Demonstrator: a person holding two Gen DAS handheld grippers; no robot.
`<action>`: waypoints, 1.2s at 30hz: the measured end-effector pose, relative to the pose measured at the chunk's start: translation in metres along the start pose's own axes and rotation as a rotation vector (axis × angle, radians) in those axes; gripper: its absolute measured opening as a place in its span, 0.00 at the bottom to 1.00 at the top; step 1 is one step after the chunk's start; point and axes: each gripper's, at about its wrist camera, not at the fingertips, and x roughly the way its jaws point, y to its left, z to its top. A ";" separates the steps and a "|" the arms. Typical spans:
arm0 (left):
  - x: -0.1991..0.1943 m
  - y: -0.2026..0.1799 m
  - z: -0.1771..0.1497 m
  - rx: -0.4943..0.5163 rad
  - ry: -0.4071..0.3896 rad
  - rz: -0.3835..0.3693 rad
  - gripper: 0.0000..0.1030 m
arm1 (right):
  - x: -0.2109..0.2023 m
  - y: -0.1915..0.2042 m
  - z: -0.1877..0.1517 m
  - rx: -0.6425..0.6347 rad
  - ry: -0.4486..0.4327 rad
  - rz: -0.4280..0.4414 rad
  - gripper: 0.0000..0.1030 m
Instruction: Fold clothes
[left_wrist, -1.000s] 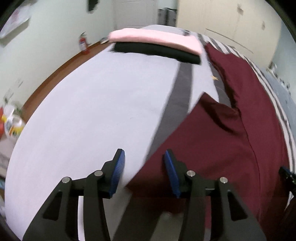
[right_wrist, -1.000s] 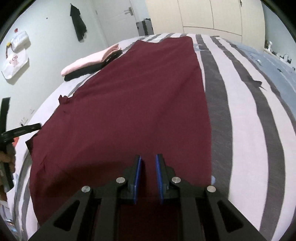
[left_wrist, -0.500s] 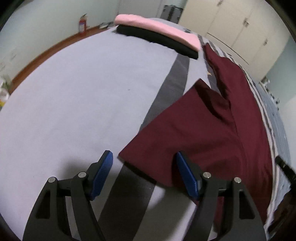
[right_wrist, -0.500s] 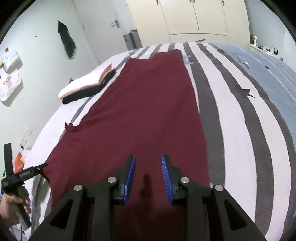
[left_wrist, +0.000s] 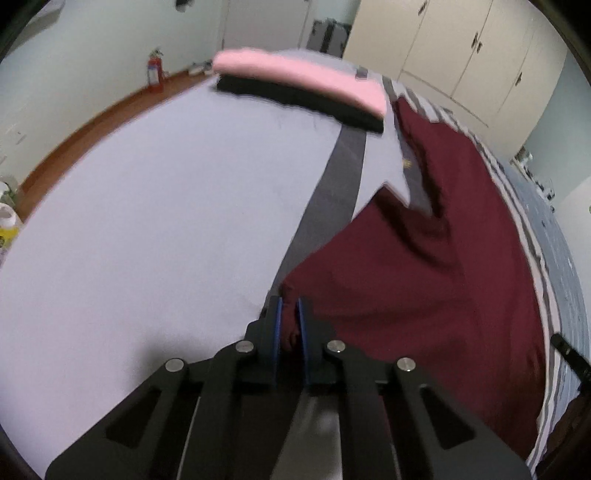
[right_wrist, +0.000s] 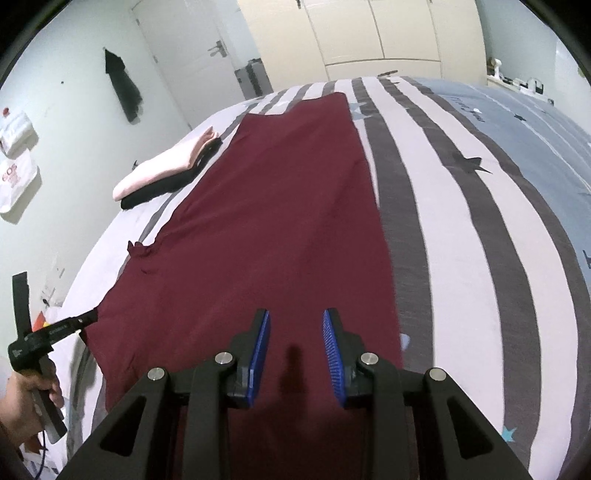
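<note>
Meanwhile, on a striped bed (right_wrist: 461, 236), a maroon garment (right_wrist: 280, 221) lies spread flat and lengthwise, its near left corner pinched in the left tool (left_wrist: 289, 314), whose jaws have just been closing and now clamp a bunch of the cloth. The right tool (right_wrist: 295, 341) hovers over the near hem, its jaws narrowly parted with nothing between them. The fabric looks thin, light and limp: it drapes and wrinkles around the notch on its left edge, so it should sag wherever it is unsupported and is best taken by corners or hems, one in each tool, and kept taut. Farther up the bed, a folded pink garment (left_wrist: 299, 79) rests on a folded black one (left_wrist: 299, 99). No containers are in sight.
</note>
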 end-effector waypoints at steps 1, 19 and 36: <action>-0.010 -0.008 0.003 0.013 -0.023 0.002 0.07 | -0.003 -0.002 0.001 -0.001 -0.004 0.001 0.26; -0.046 -0.308 -0.052 0.159 0.091 -0.408 0.30 | -0.068 -0.089 0.018 -0.037 0.000 -0.002 0.26; -0.037 -0.082 -0.025 -0.045 0.016 0.056 0.61 | -0.023 -0.025 0.000 -0.093 0.084 0.174 0.26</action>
